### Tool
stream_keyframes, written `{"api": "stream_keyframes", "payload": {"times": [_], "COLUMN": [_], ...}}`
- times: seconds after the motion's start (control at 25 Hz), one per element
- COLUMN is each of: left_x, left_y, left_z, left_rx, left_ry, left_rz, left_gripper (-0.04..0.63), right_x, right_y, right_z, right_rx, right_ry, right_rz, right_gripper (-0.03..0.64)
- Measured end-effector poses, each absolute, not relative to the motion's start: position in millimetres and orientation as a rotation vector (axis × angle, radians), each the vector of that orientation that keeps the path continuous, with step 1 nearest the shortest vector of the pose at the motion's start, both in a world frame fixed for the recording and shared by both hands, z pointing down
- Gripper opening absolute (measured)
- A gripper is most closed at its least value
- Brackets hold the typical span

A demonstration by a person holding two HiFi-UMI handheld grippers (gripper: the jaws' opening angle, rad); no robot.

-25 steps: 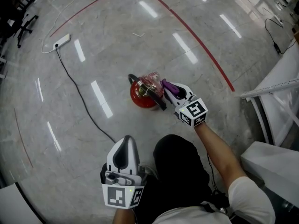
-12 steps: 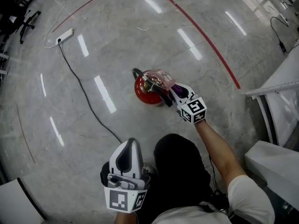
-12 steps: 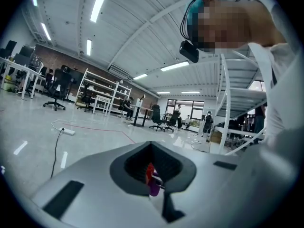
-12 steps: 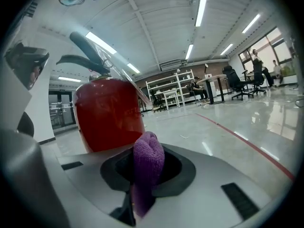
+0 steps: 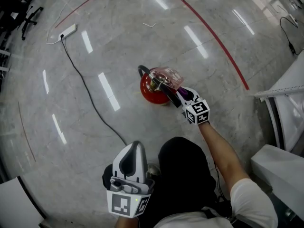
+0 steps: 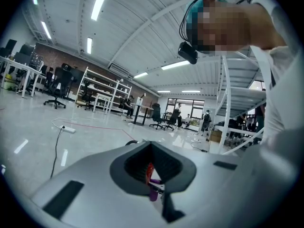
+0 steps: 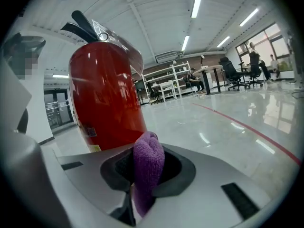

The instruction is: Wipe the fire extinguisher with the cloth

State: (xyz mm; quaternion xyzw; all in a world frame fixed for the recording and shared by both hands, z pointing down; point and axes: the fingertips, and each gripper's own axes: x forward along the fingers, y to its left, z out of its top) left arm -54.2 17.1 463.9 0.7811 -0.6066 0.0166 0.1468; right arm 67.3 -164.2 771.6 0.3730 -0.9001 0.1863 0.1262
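Nearest the person, the left gripper has its jaws pressed together with nothing between them, and it is well apart from the task's things. Ahead of it and to its right, the right gripper pinches a folded purple cloth, whose rounded end sticks out past the jaws. Just beyond that cloth stands the red fire extinguisher on the glossy grey floor, with the cloth close against its lower side. I cannot tell whether they touch. A black handle and a clear plastic cover sit at its top. Farther out, left of the left gripper, a black cable runs to a white power strip. A red line crosses the floor beyond the right gripper.
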Motion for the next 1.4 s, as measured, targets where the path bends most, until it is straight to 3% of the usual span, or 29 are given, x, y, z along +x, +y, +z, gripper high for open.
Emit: {"api": "stream_keyframes", "payload": {"times": [0.76,1.16,1.4], "left_x": [-53,-60,-60], "left_y": [22,18,8], "left_z": [472,460,451], "left_rx": [2.248,2.296,2.326], "left_ry": [-1.72,-1.694,-1.693], "left_rz": [0.018,-0.06,-0.095], "left_gripper": [0.003,0.003,0.003], "right_x": [77,94,99], "right_y": [-136,-75,-62], "right_z": [814,642,518], "right_rx": [0.965,0.735,0.735], "right_ry": [-2.52,-2.899,-3.058], "right_rz": [0.525,0.35,0.04], "right_gripper": [0.067,0.067,0.067]}}
